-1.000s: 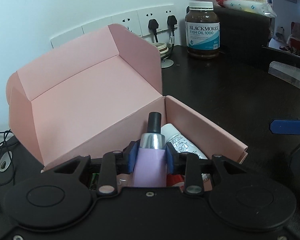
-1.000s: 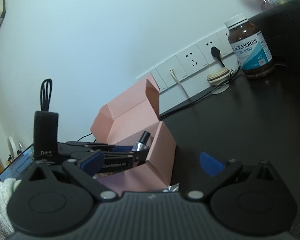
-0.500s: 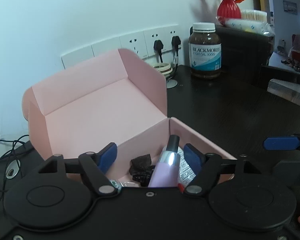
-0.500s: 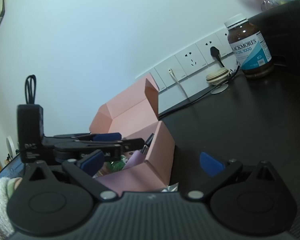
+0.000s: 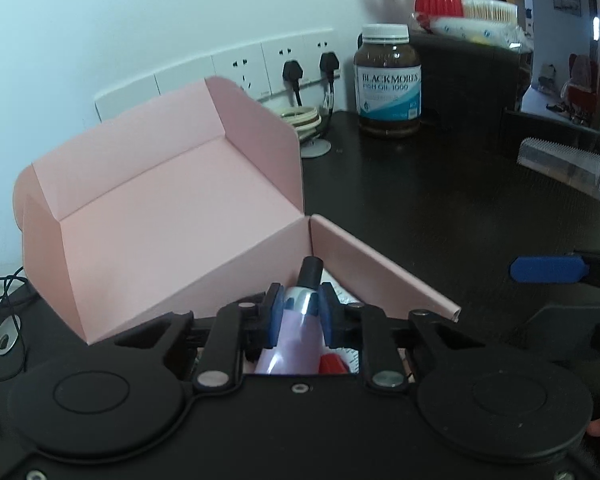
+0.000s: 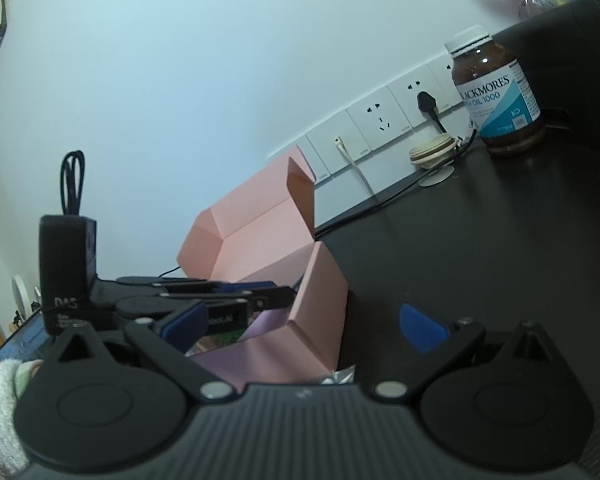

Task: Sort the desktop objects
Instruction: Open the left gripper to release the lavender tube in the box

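Pinching the lilac bottle (image 5: 296, 320) over the pink box (image 5: 204, 216), the just-closed left gripper (image 5: 299, 312) holds its long axis pointing forward; right gripper (image 6: 300, 324) spread, empty.

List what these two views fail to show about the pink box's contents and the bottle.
- Pink box floor: left wrist view, hidden by the left gripper.
- Lilac bottle base: same view, cut off by the gripper body.
- White tube label: mostly covered.
- Right wrist view: box contents hidden behind the box wall and the left gripper.
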Motion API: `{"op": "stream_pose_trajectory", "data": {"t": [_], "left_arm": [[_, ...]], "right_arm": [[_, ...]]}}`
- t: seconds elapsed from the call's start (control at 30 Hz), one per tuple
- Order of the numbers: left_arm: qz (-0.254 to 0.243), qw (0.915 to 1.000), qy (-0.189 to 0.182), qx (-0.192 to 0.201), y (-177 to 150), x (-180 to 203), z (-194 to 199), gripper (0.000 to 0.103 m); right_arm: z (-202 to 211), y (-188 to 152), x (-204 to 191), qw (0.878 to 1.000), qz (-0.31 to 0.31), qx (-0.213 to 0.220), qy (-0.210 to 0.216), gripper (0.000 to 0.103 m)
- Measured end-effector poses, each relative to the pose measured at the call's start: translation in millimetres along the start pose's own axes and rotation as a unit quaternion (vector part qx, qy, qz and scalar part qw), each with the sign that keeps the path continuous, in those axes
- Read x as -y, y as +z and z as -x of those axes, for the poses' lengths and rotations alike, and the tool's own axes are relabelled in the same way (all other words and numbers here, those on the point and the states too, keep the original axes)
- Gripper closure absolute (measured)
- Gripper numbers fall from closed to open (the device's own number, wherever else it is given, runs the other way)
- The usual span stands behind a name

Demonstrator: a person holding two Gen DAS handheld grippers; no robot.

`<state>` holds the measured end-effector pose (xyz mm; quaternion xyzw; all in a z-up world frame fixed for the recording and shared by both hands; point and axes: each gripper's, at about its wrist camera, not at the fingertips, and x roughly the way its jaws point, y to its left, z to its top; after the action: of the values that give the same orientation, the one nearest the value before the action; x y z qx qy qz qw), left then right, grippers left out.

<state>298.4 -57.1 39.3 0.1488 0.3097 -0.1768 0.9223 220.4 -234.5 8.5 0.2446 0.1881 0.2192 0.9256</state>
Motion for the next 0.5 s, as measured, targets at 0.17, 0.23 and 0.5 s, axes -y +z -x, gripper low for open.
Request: {"op": "stream_pose_trajectory", "data": {"t": [0.17,0.23,0.5], "left_arm": [[-0.002,1.0,0.007,-0.002,-0.8,-1.6,-1.8,0.081],[0.003,0.9999,0.013,-0.002,-1.6,-3.3,-3.5,0.081],[0.016,0.9996,0.019,0.013,-5.5,-5.4,1.2,0.065]], "right_arm": [[0.4,-0.2,0.1,1.0,-0.001,0.001,0.0,0.001],[0.4,-0.4,-0.2,1.0,0.0,0.001,-0.001,0.001],[0.3,-0.5,-1.3,1.0,0.0,0.001,-0.007,0.001]]}}
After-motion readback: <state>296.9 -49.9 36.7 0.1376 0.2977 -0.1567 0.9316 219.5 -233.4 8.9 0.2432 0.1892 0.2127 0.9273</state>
